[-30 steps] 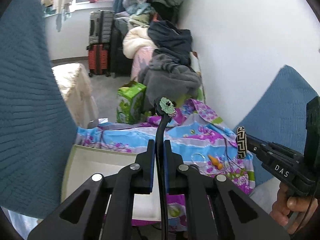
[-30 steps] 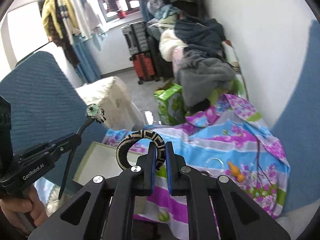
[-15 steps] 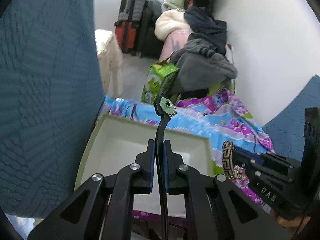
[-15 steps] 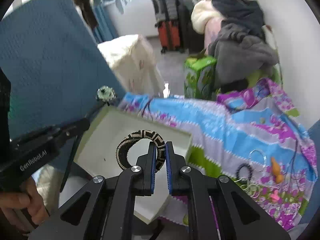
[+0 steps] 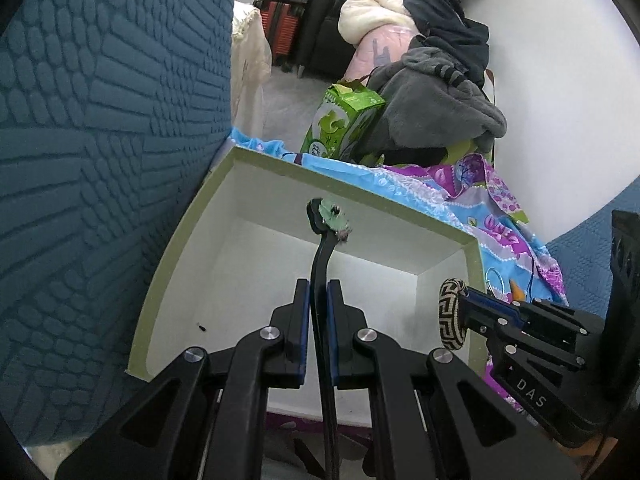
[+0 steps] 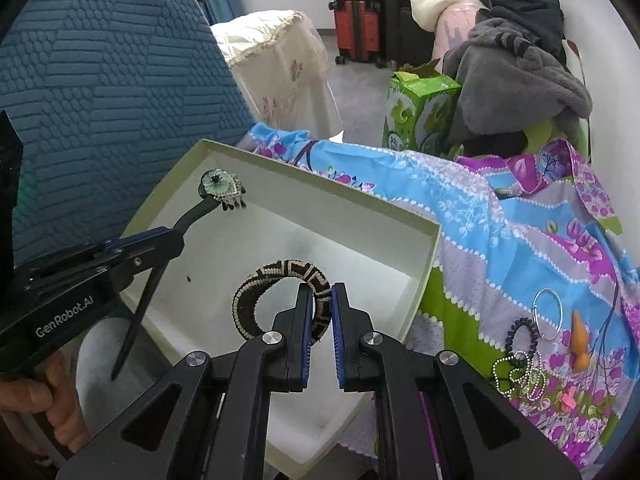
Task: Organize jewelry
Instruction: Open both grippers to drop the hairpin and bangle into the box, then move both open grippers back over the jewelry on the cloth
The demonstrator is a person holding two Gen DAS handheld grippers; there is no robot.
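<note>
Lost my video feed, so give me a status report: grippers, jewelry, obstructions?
Left gripper shut on black hair clip with green flower. Right gripper shut on black-and-cream woven bangle. Both over white open box. Nothing obstructing.

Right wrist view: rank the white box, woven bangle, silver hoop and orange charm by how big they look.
1. White box, by far the largest.
2. Woven bangle, though it sits nearest the camera.
3. Silver hoop, lying on the floral cloth.
4. Orange charm, smallest.
</note>
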